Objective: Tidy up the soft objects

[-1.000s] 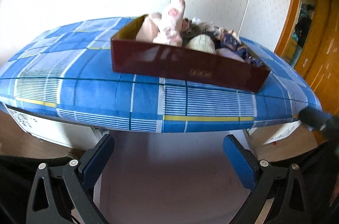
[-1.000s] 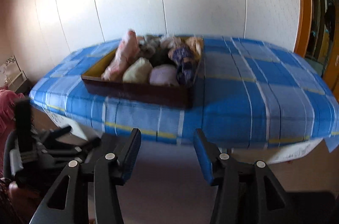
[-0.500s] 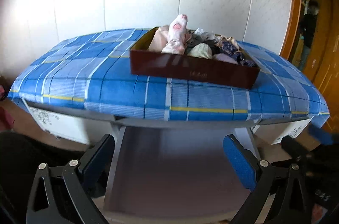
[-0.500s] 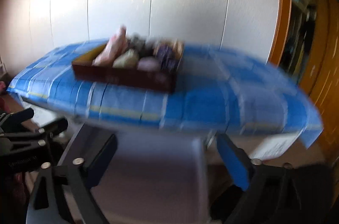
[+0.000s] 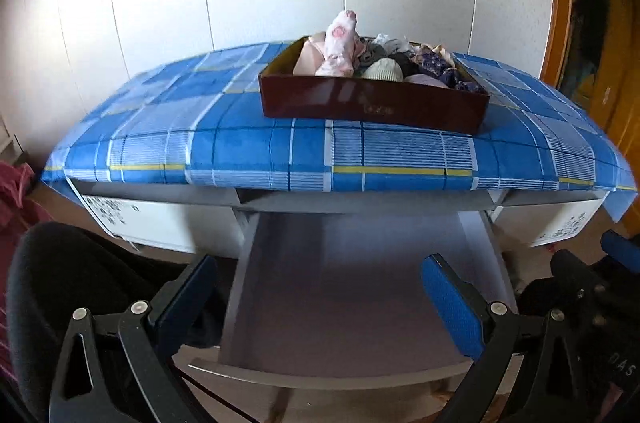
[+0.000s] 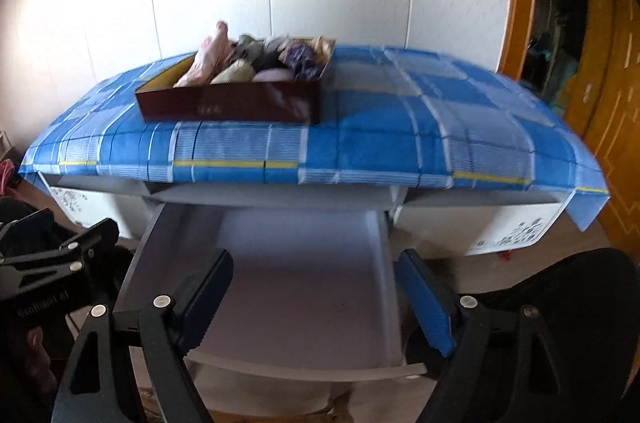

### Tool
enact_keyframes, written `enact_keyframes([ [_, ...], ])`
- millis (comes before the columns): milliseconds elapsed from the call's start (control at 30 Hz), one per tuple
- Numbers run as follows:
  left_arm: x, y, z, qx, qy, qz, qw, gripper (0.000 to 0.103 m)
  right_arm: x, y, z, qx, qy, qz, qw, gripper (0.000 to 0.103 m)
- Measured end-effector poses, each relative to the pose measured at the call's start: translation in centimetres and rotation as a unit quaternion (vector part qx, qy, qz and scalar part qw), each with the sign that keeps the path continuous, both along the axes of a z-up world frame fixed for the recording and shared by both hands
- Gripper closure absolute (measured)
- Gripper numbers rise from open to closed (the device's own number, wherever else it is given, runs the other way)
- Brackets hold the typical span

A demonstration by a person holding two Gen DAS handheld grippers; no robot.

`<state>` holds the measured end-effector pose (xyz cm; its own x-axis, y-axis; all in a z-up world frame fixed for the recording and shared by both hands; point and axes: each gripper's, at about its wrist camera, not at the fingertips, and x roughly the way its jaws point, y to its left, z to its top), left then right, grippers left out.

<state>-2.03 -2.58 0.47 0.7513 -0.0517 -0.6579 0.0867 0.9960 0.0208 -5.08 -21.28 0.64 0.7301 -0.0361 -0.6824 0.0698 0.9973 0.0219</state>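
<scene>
A dark red box [image 5: 372, 103] packed with rolled socks and other soft pieces, a pink one [image 5: 338, 43] sticking up, stands on the blue plaid tabletop. Below it a white drawer [image 5: 352, 283] is pulled out, and its floor looks bare. My left gripper [image 5: 320, 295] hangs open over the drawer with nothing between its blue pads. In the right wrist view the same box [image 6: 228, 105] sits at the left of the tabletop. My right gripper [image 6: 316, 291] is open and empty above the drawer [image 6: 304, 287].
The plaid cloth [image 5: 200, 127] hangs over the table's front edge. Shut white drawers [image 5: 160, 219] flank the open one. A panelled wall stands behind the table and a wooden door [image 6: 600, 63] at the right. A dark-clothed leg [image 5: 60, 283] is at lower left.
Both views have drawn back from the table and tipped down, so the pulled-out drawer now shows whole. The right gripper's jaws stand wider than a second ago.
</scene>
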Motion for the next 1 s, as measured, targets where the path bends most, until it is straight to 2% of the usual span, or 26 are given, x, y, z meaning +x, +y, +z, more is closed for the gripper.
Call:
enact_keyframes([
  [267,0.7,0.0,-0.5,-0.003,0.021,-0.002,0.9998,0.000,1.5,-0.3,-2.2,0.007,0.062,-0.002,0.998,0.017],
  [467,0.8,-0.2,-0.6,0.002,0.027,-0.004,0.9996,0.000,1.4,-0.2,-2.2,0.012,0.060,0.006,0.998,0.017],
  [667,0.8,0.0,-0.6,0.000,0.029,-0.005,0.9996,0.000,0.4,-0.4,-0.4,0.011,0.026,0.010,1.000,0.017],
  [833,1.0,-0.2,-0.9,0.001,0.035,-0.006,0.9994,0.000,1.2,-0.1,-1.5,0.012,0.058,0.019,0.998,0.017],
  [1000,1.1,-0.3,-0.9,0.002,0.038,-0.009,0.9992,0.000,1.2,-0.1,-1.7,0.010,0.060,0.019,0.998,0.017],
])
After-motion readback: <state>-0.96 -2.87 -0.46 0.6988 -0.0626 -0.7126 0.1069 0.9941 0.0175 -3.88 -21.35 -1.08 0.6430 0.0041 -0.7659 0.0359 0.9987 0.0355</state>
